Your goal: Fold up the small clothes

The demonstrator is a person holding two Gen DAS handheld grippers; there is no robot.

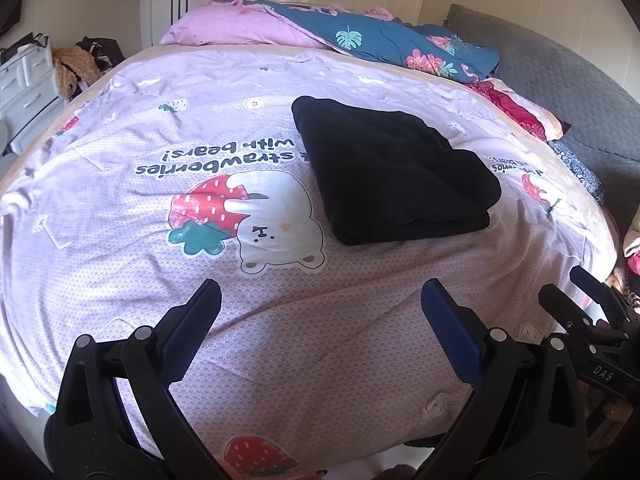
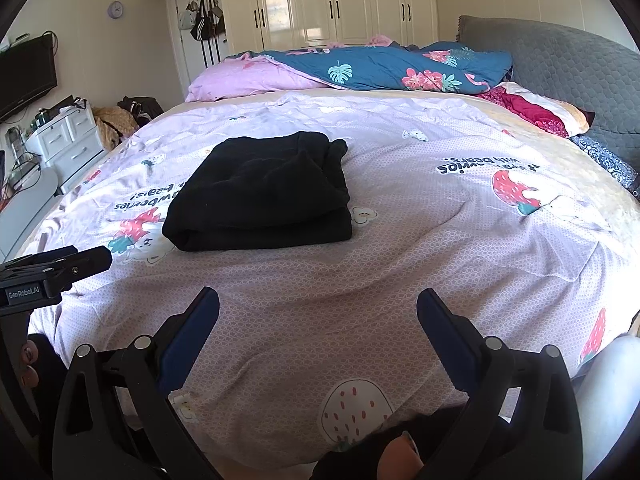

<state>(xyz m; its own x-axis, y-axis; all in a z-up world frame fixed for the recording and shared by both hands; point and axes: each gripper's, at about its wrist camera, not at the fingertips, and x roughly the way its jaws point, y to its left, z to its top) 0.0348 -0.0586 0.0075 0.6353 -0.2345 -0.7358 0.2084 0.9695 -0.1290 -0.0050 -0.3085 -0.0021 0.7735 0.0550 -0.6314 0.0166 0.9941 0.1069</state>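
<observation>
Bedspread (image 1: 280, 320) bare near me; both my grippers (image 1: 320, 304) (image 2: 318, 308) wide open, empty. Careless regrasp could unfold the black garment (image 1: 392, 168).

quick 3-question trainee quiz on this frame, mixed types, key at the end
1. True or false: the black garment lies folded on the lilac bedspread.
2. Which gripper holds cloth? A) left gripper B) right gripper C) neither
3. Fill in: in the right wrist view, the garment sits to the ____ of centre.

Key: 1 true; 2 C, both are open and empty; 3 left.
</observation>
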